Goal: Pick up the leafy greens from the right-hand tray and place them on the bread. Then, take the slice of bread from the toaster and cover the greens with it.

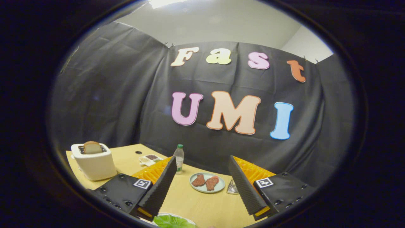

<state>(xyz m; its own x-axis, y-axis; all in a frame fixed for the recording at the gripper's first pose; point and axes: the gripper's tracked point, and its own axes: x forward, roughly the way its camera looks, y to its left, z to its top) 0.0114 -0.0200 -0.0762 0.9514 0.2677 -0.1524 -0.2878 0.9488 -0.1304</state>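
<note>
Leafy greens (173, 221) on a white plate (186, 218) at bottom centre of the frame, low between the fingers. Hand-held gripper (202, 166) released, fingers spread wide, gripping nothing. Slice of bread (92, 147) upright in the white toaster (95, 164) at lower left on the yellow table (196, 202). Beyond the fingers, centre: pale plate (207, 188) with two reddish meat pieces (205, 181); clear bottle (179, 158) with green cap just left of it.
</note>
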